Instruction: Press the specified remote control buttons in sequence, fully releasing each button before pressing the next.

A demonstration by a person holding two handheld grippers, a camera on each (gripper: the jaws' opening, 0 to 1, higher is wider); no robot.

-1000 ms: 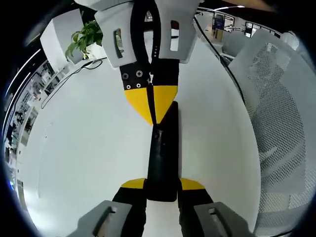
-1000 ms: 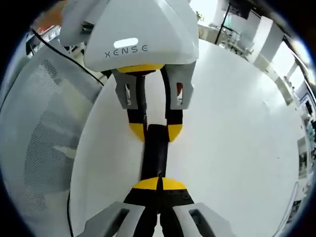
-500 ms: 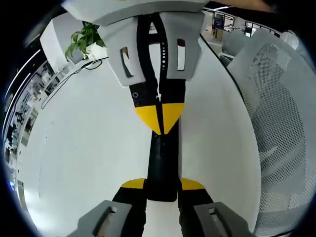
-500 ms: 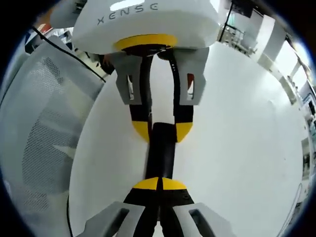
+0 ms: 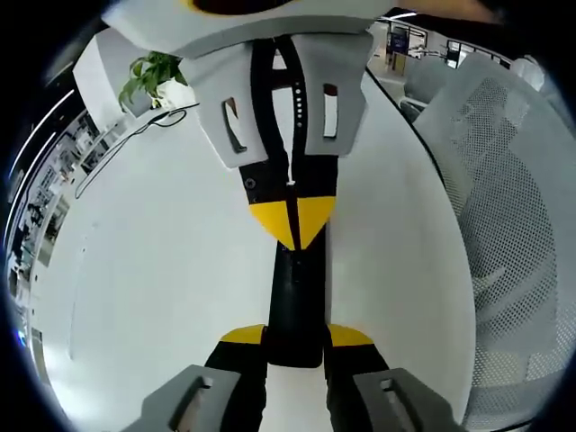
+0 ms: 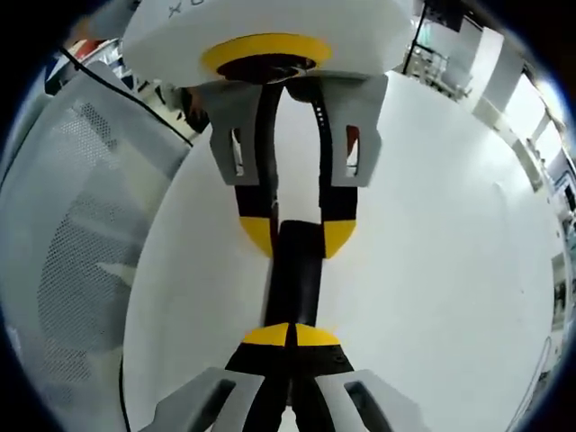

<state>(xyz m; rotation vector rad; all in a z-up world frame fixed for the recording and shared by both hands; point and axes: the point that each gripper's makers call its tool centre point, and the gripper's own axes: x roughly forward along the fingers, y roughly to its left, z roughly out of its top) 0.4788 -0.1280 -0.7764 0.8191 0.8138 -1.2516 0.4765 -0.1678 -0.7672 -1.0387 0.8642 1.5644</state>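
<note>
- The left gripper view has a green plant [image 5: 153,74] at the upper left and a mesh chair [image 5: 517,243] on the right.
- In the right gripper view the chair sits on the left.
- The left gripper [image 5: 296,337] pinches the near end of the black remote [image 5: 295,297], which lies on the white table [image 5: 162,261].
- The right gripper [image 6: 290,335] has its jaws pressed together, tips on the remote, in the middle of the frame.

A slim black remote control [image 5: 295,301] lies flat on a white table [image 5: 162,270], seen lengthwise. In the left gripper view its near end sits between yellow-tipped jaws; in the right gripper view the remote control [image 6: 295,274] stretches away toward the opposite jaws.
</note>
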